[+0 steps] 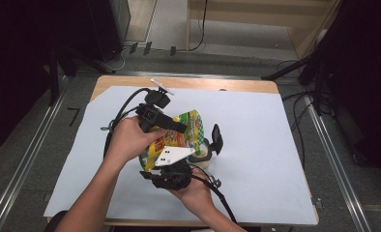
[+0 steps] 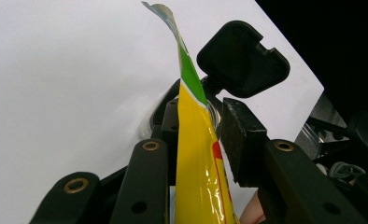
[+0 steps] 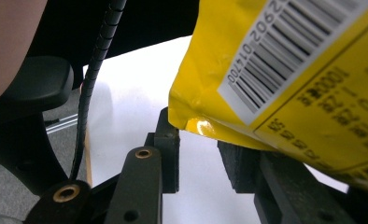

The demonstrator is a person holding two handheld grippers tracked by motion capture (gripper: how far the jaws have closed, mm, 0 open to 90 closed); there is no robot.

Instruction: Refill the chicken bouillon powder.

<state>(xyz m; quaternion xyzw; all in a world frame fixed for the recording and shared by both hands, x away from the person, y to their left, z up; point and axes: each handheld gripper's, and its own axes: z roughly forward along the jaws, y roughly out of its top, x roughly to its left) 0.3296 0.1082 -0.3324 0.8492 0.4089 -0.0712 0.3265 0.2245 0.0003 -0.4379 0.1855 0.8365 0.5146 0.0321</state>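
yellow packet [image 2: 198, 158] upright between black jaws

Wooden desk [image 1: 237, 86] w/ big white paper sheet [image 1: 256, 159] covering most of its top, bare wood strip along far edge. Grey carpet floor [image 1: 29, 145] around it, metal rails [image 1: 333, 159] left & right. Black cables [image 1: 295, 104] trail on floor at right; dark curtains both sides.
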